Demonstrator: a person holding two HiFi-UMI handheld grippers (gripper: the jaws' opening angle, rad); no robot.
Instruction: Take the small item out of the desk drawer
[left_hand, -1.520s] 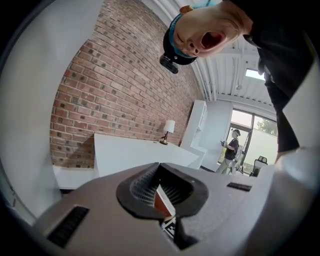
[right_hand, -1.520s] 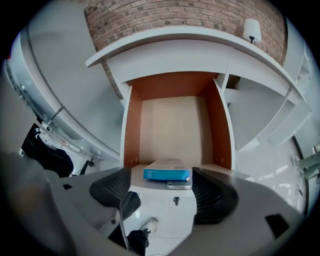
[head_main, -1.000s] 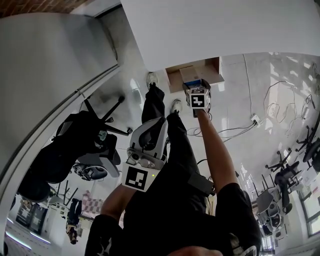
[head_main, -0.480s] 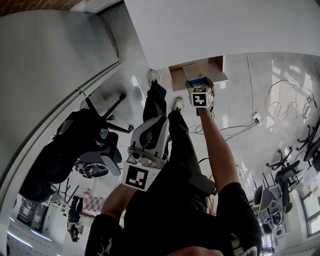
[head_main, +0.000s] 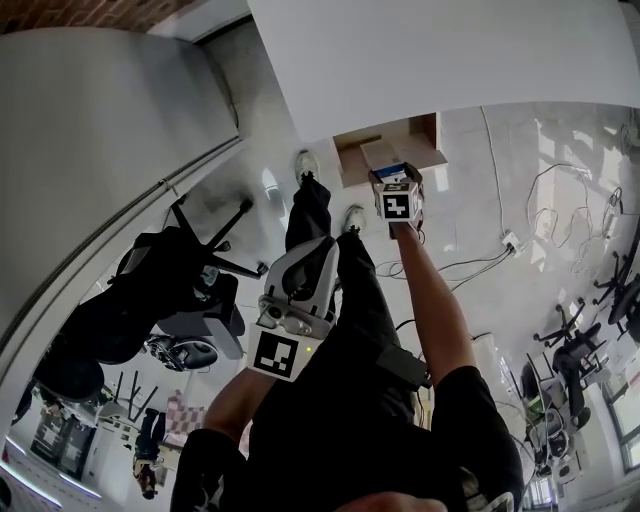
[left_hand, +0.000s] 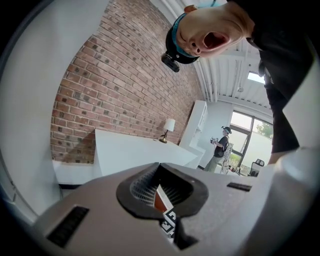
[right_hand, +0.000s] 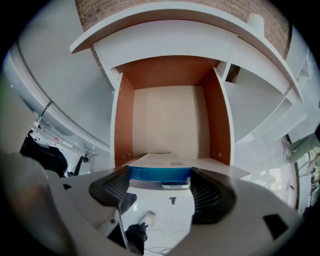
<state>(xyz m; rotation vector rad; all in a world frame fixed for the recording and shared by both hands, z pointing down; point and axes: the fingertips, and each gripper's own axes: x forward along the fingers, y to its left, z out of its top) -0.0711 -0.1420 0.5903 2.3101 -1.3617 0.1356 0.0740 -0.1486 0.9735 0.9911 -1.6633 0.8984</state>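
The desk drawer (head_main: 350, 157) stands pulled out under the white desk top (head_main: 450, 50); its wood-coloured inside (right_hand: 165, 112) looks bare. A small blue-and-white box (head_main: 392, 172) sits at the drawer's front edge with my right gripper (head_main: 394, 180) shut on it. In the right gripper view the box (right_hand: 160, 171) is clamped between the two black pads of that gripper (right_hand: 160, 181). My left gripper (head_main: 312, 250) hangs by the person's waist, well away from the drawer. It points upward, and the left gripper (left_hand: 159, 167) has its jaws together on nothing.
A black office chair (head_main: 175, 285) stands to the left on the glossy floor. Cables (head_main: 470, 258) trail to the right of the person's legs (head_main: 310, 210). More chairs (head_main: 575, 345) stand far right. A brick wall (left_hand: 115, 90), a lamp (left_hand: 169, 126) and a distant person (left_hand: 220, 147) show beyond the left gripper.
Hardly anything: the head view sways slightly. The right gripper stays shut on the box at the drawer's front, and the left gripper keeps its place.
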